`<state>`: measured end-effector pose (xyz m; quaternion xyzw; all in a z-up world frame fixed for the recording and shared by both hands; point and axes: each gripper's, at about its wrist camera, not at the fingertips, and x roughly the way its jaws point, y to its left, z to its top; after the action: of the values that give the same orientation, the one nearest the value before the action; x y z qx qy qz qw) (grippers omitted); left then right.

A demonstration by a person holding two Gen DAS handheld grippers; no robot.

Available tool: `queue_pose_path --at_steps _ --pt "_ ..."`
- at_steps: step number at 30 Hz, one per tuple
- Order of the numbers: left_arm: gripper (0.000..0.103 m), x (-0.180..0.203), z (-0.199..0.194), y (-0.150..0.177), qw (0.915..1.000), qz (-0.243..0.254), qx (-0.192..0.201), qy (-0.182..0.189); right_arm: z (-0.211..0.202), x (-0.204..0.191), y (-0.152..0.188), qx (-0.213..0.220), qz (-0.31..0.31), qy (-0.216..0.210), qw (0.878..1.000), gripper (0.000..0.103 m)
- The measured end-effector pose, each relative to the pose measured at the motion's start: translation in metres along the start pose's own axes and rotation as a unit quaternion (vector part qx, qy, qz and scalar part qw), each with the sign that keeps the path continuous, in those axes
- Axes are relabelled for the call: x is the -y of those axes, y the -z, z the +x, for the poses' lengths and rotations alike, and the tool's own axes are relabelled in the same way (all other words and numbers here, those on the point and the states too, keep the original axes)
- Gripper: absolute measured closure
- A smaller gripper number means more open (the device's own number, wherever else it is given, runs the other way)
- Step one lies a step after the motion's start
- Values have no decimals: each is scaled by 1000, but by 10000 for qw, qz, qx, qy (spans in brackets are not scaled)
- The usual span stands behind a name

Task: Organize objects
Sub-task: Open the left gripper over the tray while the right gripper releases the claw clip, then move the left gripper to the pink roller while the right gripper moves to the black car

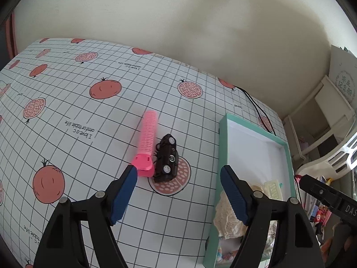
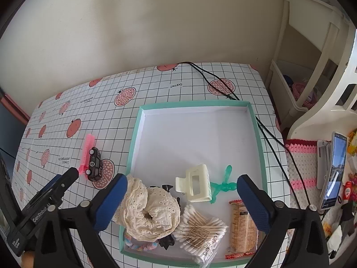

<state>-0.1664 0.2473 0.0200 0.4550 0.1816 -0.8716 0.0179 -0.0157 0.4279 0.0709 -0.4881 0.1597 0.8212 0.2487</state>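
On the checked tablecloth lie a pink comb (image 1: 148, 134) and a black toy car (image 1: 167, 160), side by side and touching. My left gripper (image 1: 178, 172) hovers just in front of them, open and holding nothing; its left fingertip (image 1: 131, 174) is near the comb's handle. A teal-rimmed tray (image 2: 133, 138) holds a cream scrunchie (image 2: 149, 210), a cream claw clip (image 2: 196, 183), a green trinket (image 2: 225, 183), cotton swabs (image 2: 200, 227) and a snack packet (image 2: 241, 227). My right gripper (image 2: 181, 179) stands wide open above these, empty.
A black cable (image 2: 223, 84) runs across the table's far right corner and past the tray. A phone (image 2: 334, 169) stands on a crochet mat (image 2: 301, 156) at the right. White furniture (image 2: 312, 67) and a wall border the table.
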Motion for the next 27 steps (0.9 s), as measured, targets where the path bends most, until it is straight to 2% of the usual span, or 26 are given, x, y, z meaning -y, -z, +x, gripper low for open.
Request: queue_pose_path --at_steps 1,2,3,7,16,20,23,27 --pt "20 -1 0 0 10000 -1 21 -60 0 0 0 11 -12 14 10000 0" --pt "10 -2 0 0 9999 8 66 -152 0 0 0 11 -28 22 10000 0" --pt "4 -3 -1 -1 9996 14 140 -243 0 -1 0 6 -41 24 10000 0" --pt "3 -7 -4 -3 9985 48 311 -446 3 -2 0 -26 -82 24 10000 0" --pt "3 -16 -3 -8 9985 -123 304 -430 3 -11 0 -50 -200 -28 9998 0" --pt "3 -22 -5 -17 9984 -296 210 -423 0 -18 -1 21 -249 -58 9997 0" --pt "3 -33 -8 -31 9974 -605 160 -352 -1 -23 -1 81 -332 -25 9994 0" --pt "3 -39 -17 -51 9956 -822 271 -346 0 -27 -4 177 -227 -145 9995 0"
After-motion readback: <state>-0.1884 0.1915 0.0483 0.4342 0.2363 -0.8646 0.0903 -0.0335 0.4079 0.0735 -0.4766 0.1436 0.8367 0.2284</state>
